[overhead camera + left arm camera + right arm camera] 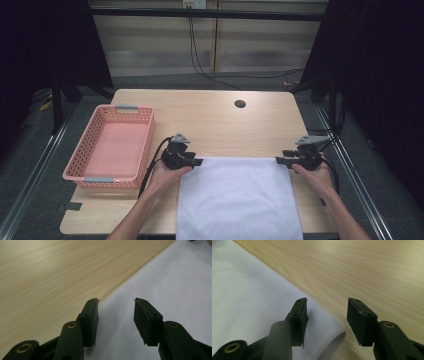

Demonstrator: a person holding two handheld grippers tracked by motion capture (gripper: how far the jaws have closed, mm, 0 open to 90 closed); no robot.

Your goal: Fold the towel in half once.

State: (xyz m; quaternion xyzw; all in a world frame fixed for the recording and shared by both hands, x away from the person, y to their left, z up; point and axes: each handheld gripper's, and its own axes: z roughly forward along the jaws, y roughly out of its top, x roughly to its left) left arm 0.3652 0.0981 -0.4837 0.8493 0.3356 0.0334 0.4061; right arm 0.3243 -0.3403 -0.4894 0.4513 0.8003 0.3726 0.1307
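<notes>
Now the white cloth [239, 200] lies flat in the lower middle of the high view, its near end hanging past the table [210, 107] edge. We hold the left gripper [198, 162] at its far left corner and the right gripper [280, 160] at its far right corner, both jaws parted with nothing pinched. To grip well, we should straddle each hemmed corner [332, 338] evenly before closing. Both hands lie low, jaws pointing inward. A pink basket [75, 165] sits at left.

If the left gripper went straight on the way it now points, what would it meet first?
Probably the white cloth: the left gripper points along it with open jaws at its far left corner; depth is unclear.
</notes>
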